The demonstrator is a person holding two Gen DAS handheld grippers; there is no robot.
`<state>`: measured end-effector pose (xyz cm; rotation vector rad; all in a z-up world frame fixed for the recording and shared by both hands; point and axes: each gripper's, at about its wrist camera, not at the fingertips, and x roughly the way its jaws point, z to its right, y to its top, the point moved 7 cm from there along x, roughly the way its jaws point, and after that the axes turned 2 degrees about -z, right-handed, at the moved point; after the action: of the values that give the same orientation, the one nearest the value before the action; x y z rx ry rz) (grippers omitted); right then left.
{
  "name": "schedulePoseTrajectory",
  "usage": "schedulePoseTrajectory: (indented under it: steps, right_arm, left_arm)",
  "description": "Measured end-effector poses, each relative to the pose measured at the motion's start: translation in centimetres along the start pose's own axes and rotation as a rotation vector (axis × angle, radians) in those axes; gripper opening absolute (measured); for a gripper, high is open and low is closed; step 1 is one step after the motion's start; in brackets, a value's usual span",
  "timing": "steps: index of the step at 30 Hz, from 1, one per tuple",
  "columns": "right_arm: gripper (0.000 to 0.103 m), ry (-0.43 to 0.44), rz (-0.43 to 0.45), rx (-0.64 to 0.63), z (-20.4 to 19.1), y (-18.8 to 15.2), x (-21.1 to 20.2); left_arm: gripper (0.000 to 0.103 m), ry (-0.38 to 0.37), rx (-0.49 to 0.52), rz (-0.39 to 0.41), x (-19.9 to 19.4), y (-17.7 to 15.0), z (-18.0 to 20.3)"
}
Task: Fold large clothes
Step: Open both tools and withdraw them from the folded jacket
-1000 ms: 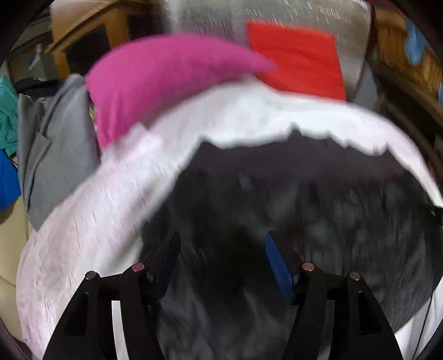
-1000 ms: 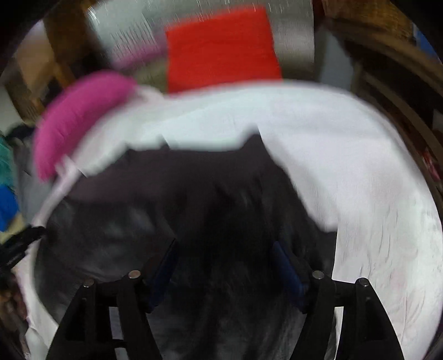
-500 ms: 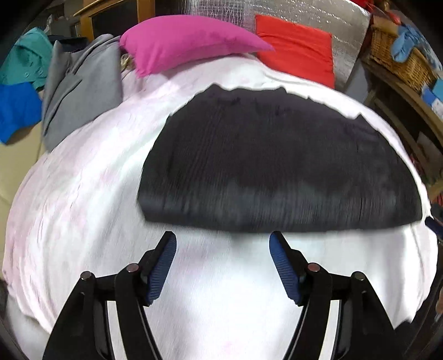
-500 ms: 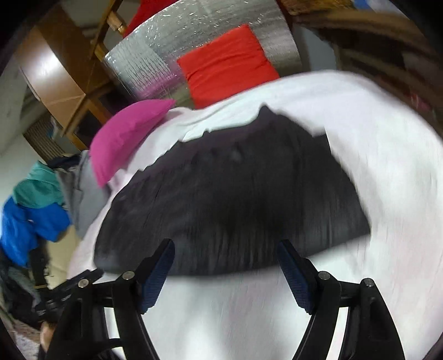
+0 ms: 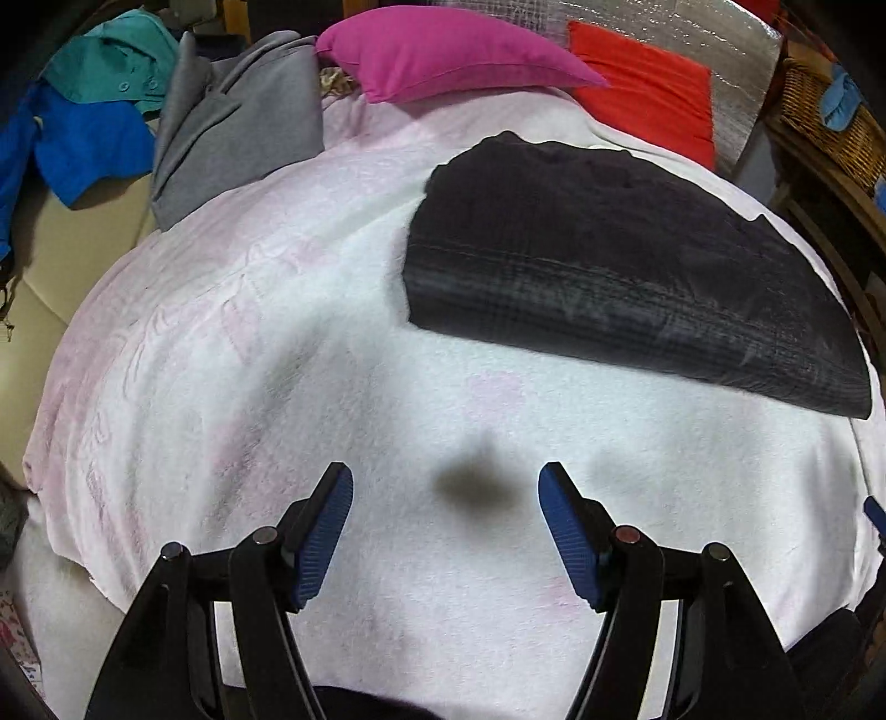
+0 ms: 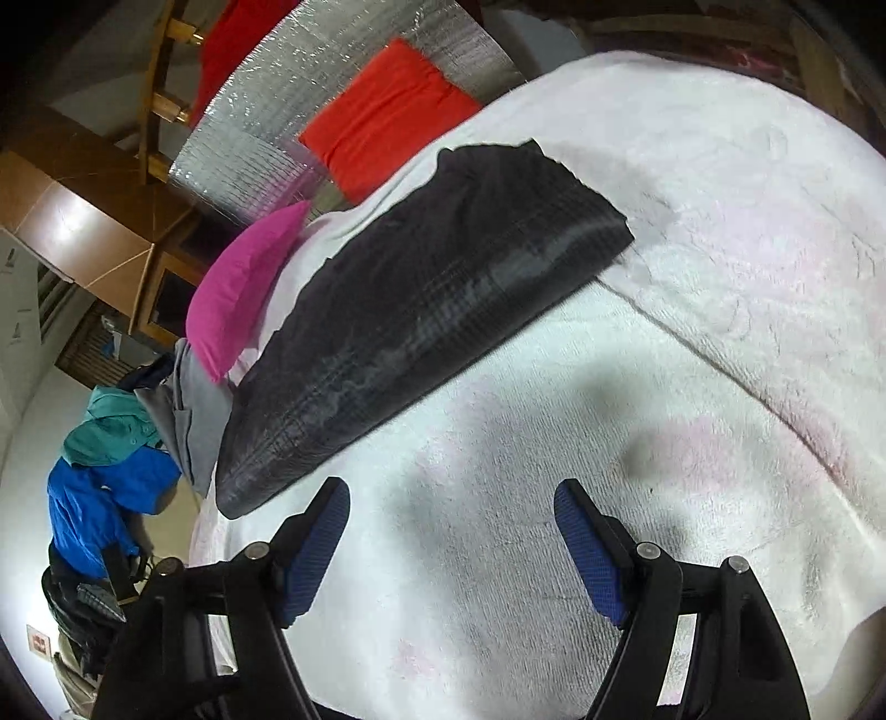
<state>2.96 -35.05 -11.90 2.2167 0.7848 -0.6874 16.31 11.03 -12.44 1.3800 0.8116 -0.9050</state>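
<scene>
Folded black ribbed knit garment (image 5: 609, 266) lies flat on white fleece blanket (image 5: 332, 343) | I hold left gripper (image 5: 446, 498), right gripper (image 6: 451, 512) wide open, empty | risk: grabbing one layer; fold unravels

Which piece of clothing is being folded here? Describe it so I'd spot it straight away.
Start at the big white blanket covering the bed. On it, below the pink pillow and red cushion, lies the black garment, folded into a flat slab. It is the only dark piece lying on the white blanket; the grey garment sits at the bed's edge.
</scene>
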Motion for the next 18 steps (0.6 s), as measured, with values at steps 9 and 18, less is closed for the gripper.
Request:
schedulePoseTrajectory:
  steps: [9, 18]
  right_arm:
    - [0.079, -0.007, 0.035, -0.012, 0.9, -0.3, -0.2]
    - [0.079, 0.014, 0.026, -0.023, 0.9, -1.0, -0.1]
  left_arm:
    - [0.070, 0.029, -0.029, -0.016, 1.3, -1.3, -1.8]
    - [0.070, 0.033, -0.011, 0.002, 1.4, -2.1, -1.1]
